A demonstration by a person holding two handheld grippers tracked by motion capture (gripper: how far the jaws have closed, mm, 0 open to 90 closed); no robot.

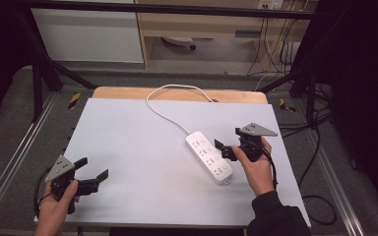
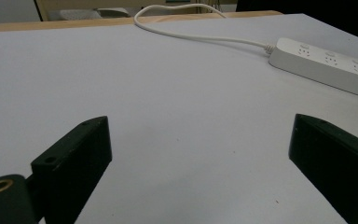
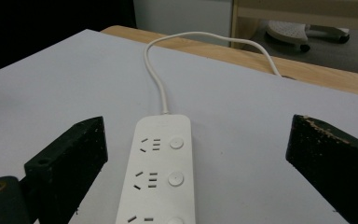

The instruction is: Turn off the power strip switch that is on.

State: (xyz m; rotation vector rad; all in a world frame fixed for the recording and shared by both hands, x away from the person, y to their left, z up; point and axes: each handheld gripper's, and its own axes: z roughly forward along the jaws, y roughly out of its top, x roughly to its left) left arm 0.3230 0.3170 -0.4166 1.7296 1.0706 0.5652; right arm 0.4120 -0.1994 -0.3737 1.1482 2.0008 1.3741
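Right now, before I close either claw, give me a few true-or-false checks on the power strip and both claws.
1. The right claw is open, its jaws standing either side of the power strip. True.
2. The left claw is shut on the strip's cable. False: it is open over bare table, well away from the cable.
3. A plug sits in one of the strip's sockets. False: the visible sockets are empty.
4. The cable runs from the strip's far end toward the far edge of the table. True.
5. The strip lies at the person's left side. False: it lies on the right side, beside the right hand.
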